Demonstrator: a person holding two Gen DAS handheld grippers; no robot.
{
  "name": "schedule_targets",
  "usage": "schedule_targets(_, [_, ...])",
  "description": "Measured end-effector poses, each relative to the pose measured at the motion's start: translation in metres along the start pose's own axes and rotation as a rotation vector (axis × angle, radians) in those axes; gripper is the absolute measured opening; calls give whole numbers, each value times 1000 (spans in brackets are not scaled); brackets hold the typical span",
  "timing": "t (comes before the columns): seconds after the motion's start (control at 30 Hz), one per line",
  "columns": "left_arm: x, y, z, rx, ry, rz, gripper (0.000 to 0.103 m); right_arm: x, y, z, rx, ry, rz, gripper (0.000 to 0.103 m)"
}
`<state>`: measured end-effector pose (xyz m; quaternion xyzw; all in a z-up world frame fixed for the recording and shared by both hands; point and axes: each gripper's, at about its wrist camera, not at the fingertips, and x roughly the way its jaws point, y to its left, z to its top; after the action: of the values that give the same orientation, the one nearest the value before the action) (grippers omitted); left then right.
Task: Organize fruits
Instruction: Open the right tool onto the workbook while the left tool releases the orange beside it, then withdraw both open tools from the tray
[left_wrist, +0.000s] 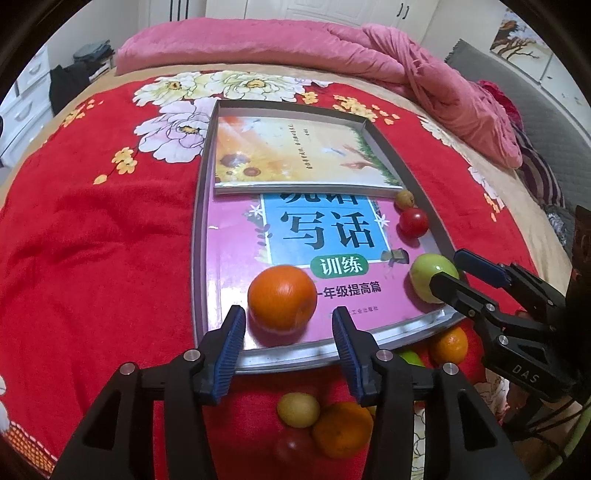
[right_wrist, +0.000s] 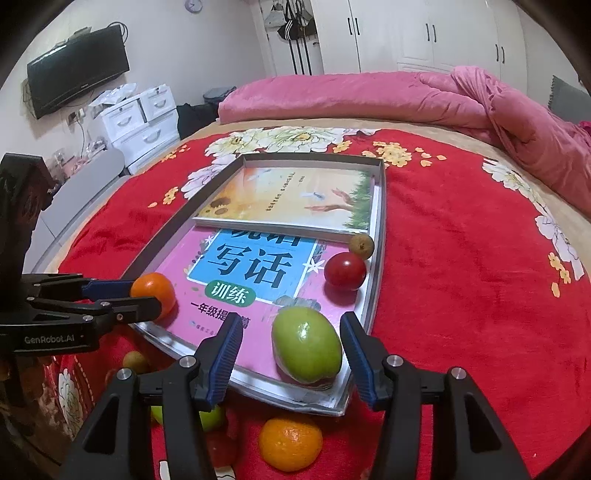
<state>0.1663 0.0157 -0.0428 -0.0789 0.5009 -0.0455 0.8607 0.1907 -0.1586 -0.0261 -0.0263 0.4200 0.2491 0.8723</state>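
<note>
Two round, glossy fruits (left_wrist: 282, 297) (right_wrist: 306, 345) in shallow, perhaps cardboard, tray (left_wrist: 198, 236).

Red floral bed (left_wrist: 92, 258) — carrying a shallow tray (left_wrist: 197, 229) and loose fruit (right_wrist: 290, 443).

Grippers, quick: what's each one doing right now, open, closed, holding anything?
Left gripper: open, fingers either side of the orange in the tray, not clamped.
Right gripper: open around the green fruit, not clamped.

Left gripper (left_wrist: 288, 326) jaws spread wide, fingers pointing 12 o'clock. Right gripper (right_wrist: 291, 338) likewise wide apart, fingers toward 12, sitting at left's 3 o'clock.
</note>
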Motion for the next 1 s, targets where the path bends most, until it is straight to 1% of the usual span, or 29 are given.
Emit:
schedule_targets(0.13, [-5,0,0,1,-11,-2,53,-2,-1,1,5,-8,-3,56])
schedule_targets(0.2, [-7,0,1,-3,-19,-4,58,-3,-1,1,7,-11,1,57])
schedule_targets(0.33, [-14,0,2,-8,-37,-5,61,-7,-1,3,9,-25,1,60])
schedule_targets(0.4, [-17,1,3,-13,-46,-11,67,-10,-1,3,8,-36,5,61])
schedule_targets(0.47, [-22,1,4,-19,-60,-16,69,-12,-2,4,9,-46,2,64])
schedule_targets(0.6, [-32,1,5,-22,-86,-20,74,-18,-3,5,15,-67,1,66])
schedule_targets(1.0, [-57,-2,8,-15,-146,-25,78,-37,-11,9,48,-131,-28,79])
